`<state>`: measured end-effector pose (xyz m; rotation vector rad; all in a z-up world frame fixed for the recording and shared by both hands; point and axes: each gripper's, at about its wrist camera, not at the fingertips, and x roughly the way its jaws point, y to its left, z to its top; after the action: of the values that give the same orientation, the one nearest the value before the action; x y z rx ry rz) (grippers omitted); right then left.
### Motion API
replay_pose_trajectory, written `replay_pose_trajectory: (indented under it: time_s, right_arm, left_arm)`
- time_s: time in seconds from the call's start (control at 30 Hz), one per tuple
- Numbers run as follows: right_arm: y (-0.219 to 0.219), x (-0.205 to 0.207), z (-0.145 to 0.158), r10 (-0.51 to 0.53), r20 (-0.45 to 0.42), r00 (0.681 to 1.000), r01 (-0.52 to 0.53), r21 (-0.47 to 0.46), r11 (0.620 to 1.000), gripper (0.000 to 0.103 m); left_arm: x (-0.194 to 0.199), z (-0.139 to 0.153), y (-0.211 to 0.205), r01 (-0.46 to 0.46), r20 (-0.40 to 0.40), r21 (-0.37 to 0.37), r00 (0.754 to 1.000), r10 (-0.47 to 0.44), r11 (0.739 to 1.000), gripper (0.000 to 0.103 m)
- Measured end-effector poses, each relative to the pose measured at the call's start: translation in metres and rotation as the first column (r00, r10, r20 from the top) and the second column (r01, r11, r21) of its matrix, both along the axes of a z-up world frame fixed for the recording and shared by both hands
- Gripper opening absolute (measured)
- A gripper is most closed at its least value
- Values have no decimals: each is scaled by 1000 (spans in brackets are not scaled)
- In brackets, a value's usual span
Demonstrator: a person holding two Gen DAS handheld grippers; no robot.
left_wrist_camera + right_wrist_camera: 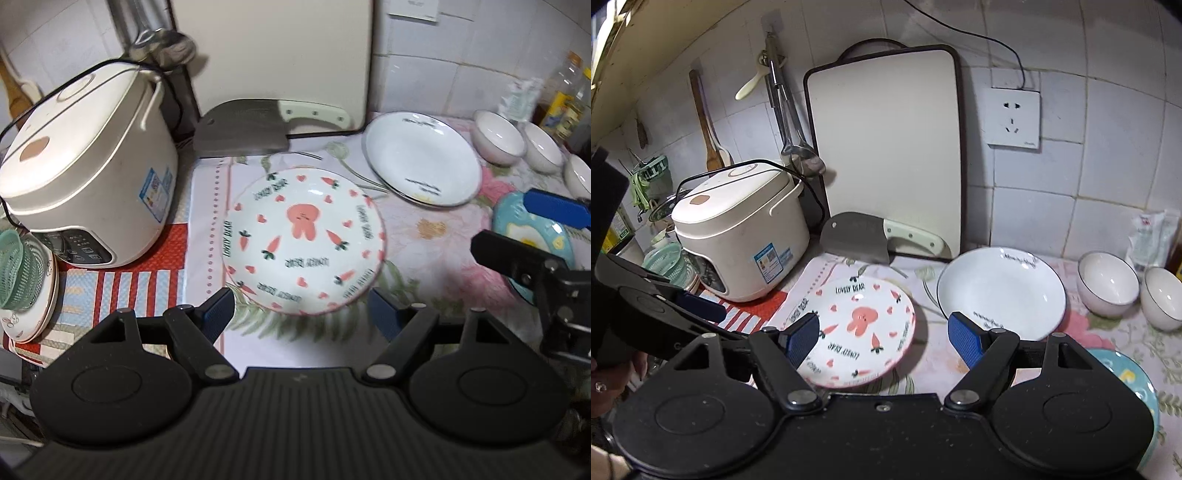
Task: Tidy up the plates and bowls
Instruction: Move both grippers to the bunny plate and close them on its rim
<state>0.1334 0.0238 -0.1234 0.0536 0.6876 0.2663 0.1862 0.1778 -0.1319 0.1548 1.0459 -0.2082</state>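
A white plate with a pink bunny and carrots (303, 240) lies on the flowered cloth; it also shows in the right wrist view (857, 332). A plain white plate (423, 158) (1001, 291) lies behind it to the right. Three white bowls (498, 136) (1108, 282) stand in a row at the far right. A blue plate with an egg pattern (532, 236) (1134, 380) lies at the right. My left gripper (303, 314) is open, just short of the bunny plate's near rim. My right gripper (882, 341) is open above the bunny plate's right side.
A rice cooker (85, 166) stands at the left with a green strainer on plates (22, 280) beside it. A cleaver (255, 125) leans on a cutting board (886, 147) at the wall. Bottles (569, 99) stand at the far right.
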Motion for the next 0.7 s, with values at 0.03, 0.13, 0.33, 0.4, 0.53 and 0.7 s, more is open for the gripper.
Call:
replay_pose_trajectory:
  time_s: [0.03, 0.13, 0.33, 0.4, 0.53, 0.7]
  right_arm:
    - [1, 2, -4, 1, 10, 1000, -2, 5, 1000, 81]
    - [3, 14, -25, 12, 21, 1000, -12, 16, 1000, 81]
    - [9, 37, -67, 36, -83, 996, -31, 64, 997, 81]
    - [10, 42, -83, 33, -99, 995, -25, 75, 997, 80]
    - [13, 53, -120, 2, -121, 993, 6, 67, 998, 80]
    - [16, 59, -147, -5, -110, 994, 15, 85, 996, 77]
  left_arm:
    - [4, -6, 3, -13, 2, 0, 1000, 13, 1000, 79]
    - [15, -25, 11, -40, 12, 8, 999, 40, 999, 79]
    - [28, -67, 22, -92, 48, 65, 995, 89, 994, 79]
    - [32, -80, 26, -111, 43, 72, 993, 108, 991, 79]
    - [39, -100, 32, -131, 38, 67, 991, 129, 989, 79]
    - [46, -103, 35, -180, 24, -5, 983, 180, 984, 79]
